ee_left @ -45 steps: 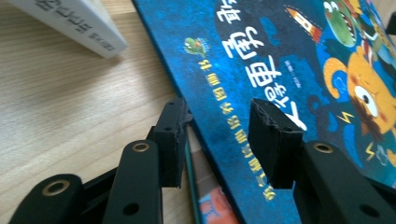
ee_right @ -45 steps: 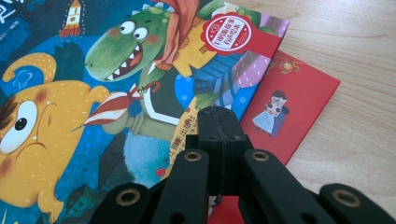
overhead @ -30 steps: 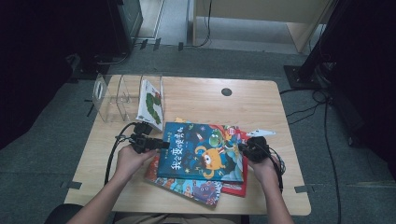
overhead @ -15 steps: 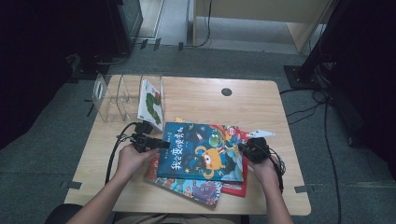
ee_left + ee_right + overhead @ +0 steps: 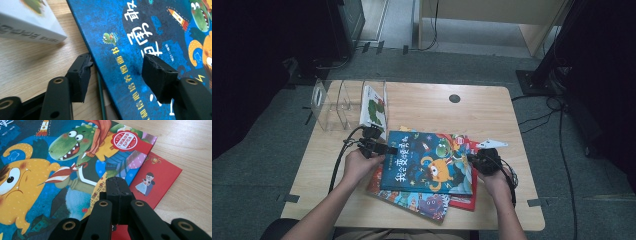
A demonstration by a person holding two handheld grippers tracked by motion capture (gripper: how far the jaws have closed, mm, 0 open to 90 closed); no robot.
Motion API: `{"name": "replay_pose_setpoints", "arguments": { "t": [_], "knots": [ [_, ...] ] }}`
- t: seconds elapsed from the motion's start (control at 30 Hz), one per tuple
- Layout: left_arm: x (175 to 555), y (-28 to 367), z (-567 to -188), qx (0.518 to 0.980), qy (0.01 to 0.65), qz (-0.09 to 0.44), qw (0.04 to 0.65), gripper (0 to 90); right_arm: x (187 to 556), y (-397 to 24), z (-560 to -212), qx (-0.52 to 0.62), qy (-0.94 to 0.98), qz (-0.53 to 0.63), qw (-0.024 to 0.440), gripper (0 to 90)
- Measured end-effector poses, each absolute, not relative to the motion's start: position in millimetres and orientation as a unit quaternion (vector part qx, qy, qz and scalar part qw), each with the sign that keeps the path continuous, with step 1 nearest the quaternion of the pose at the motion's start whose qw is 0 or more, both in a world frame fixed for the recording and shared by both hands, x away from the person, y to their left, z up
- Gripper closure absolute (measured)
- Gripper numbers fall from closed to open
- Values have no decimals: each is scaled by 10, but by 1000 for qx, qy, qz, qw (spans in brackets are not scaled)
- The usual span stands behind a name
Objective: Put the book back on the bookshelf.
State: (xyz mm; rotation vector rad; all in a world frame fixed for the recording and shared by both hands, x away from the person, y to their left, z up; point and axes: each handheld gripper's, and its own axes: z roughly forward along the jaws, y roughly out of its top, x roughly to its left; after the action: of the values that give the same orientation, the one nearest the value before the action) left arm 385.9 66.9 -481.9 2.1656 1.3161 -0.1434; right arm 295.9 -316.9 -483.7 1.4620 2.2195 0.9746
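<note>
currently, the blue picture book (image 5: 428,162) is laid on top of a loose pile near the middle of the wooden surface (image 5: 492,112), over a red book (image 5: 464,200) and another colourful book (image 5: 414,202) whose near edges stick out from under it. the left tool (image 5: 384,148) is held at the book's left edge; in the left gripper view its jaws are seen spread, one pad (image 5: 81,75) down beside the edge over the wood, the other pad (image 5: 158,75) above the blue cover (image 5: 140,37), and neither is seen pressing on the book. its jaws have just been opening, with the book's edge between them. the right tool (image 5: 477,159) is placed at the book's right side, and in the right gripper view its jaws are pressed together (image 5: 117,190) with nothing pinched, low over the cover near the green dinosaur. a white book (image 5: 374,105) is stood in a clear rack (image 5: 329,102) at the far left of the surface.
</note>
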Motion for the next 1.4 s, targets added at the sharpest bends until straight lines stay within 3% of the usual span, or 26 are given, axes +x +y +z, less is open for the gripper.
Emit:
{"name": "replay_pose_setpoints", "arguments": {
  "t": [0.5,0.97,1.4],
  "knots": [
    [3730,727,-4779,821,486,-51,296,418,2849,-3150,-4800,510,783,331,132,900],
    [3564,824,-4692,809,486,-88,319,418,2706,-3109,-4781,516,787,319,111,900],
    [3566,802,-4738,802,498,-94,316,373,2702,-3120,-4798,508,788,326,121,900]
  ]
}}
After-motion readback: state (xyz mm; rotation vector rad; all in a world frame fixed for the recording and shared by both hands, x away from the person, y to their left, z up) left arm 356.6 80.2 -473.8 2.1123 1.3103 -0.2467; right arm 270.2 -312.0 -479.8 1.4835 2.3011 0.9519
